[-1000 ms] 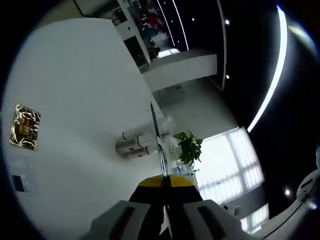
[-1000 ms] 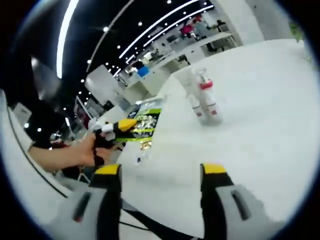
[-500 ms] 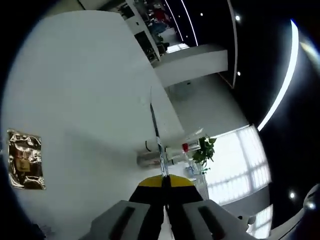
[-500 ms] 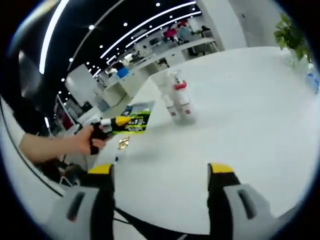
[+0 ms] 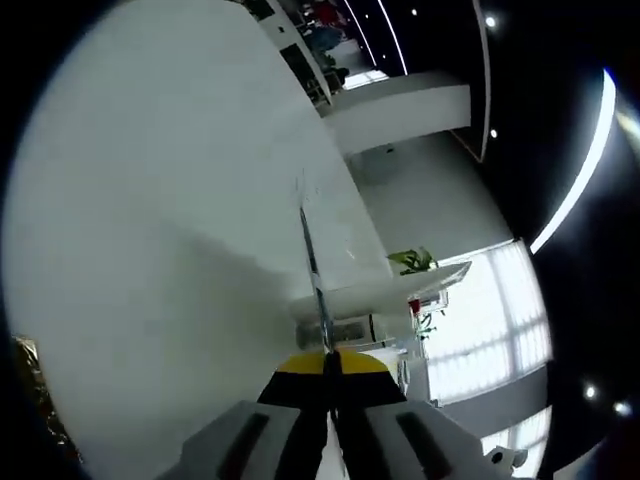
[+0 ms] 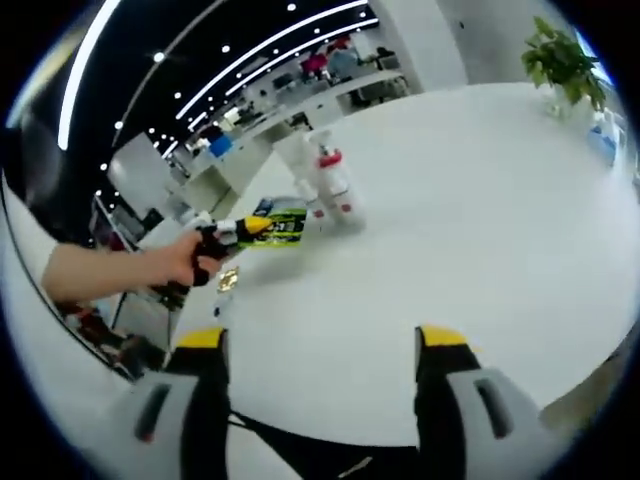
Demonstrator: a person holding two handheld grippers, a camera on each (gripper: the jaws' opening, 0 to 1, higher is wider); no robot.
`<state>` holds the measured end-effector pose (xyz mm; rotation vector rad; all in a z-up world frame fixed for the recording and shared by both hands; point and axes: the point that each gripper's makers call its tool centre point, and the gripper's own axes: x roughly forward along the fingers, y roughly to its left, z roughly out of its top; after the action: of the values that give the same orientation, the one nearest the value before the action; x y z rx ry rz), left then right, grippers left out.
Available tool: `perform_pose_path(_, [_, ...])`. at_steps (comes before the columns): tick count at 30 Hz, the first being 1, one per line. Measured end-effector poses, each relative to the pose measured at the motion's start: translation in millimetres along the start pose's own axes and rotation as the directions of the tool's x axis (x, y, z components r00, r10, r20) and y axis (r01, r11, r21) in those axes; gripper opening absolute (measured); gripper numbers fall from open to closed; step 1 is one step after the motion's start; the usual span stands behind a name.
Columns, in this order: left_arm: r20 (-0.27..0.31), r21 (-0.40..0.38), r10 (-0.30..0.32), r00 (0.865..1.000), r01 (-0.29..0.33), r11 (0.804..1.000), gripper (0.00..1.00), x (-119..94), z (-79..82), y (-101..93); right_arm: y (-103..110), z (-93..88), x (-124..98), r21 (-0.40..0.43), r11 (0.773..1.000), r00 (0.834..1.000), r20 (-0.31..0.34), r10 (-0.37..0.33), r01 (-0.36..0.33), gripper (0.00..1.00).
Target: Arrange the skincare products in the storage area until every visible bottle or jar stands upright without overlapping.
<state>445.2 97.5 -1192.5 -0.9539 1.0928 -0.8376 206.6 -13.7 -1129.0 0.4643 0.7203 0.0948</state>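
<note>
The approach is underway, judging by the gap: the right claw (image 6: 318, 340) is gaping wide, well short of the bottles (image 6: 325, 190) standing at 12 o'clock on the white surface (image 6: 480, 230). The left claw (image 5: 330, 362) is sitting closed, empty. Next: reaching them. Labels are too small to read; the packet (image 6: 275, 225) is partly hidden.

In the left gripper view, the shiny gold foil packet (image 5: 28, 392) is cut off at the edge; the white bottles (image 5: 372, 327) are too blurred to count.
</note>
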Motion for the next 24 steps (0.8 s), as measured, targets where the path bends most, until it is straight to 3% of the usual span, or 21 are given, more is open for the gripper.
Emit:
perform_pose_path(4, [-0.010, 0.001, 0.021, 1.000, -0.021, 1.000, 0.00, 8.2, -1.8, 3.9, 0.3, -1.4, 0.4, 0.004, 1.000, 1.000, -0.006, 0.001, -0.001, 0.74])
perform_pose_path(8, [-0.007, -0.008, 0.087, 0.996, -0.087, 0.996, 0.00, 12.6, 1.8, 18.8, -3.4, -4.0, -0.4, 0.008, 1.000, 1.000, -0.015, -0.004, 0.005, 0.74])
perform_pose_path(15, [-0.012, 0.042, 0.161, 0.987, -0.160, 0.986, 0.01, 13.3, 5.2, 34.6, -9.0, -2.9, 2.1, 0.031, 1.000, 1.000, -0.017, -0.003, 0.003, 0.73])
perform_pose_path(17, [-0.018, 0.029, 0.155, 0.988, -0.155, 0.988, 0.01, 13.1, 4.7, 34.0, -6.9, -1.6, 3.2, 0.020, 1.000, 1.000, -0.017, 0.004, -0.003, 0.72])
perform_pose_path(24, [-0.047, 0.042, 0.256, 0.966, -0.254, 0.966, 0.04, 4.8, 3.6, 48.7, -5.9, 3.4, 6.9, 0.007, 1.000, 1.000, -0.011, 0.029, -0.028, 0.72])
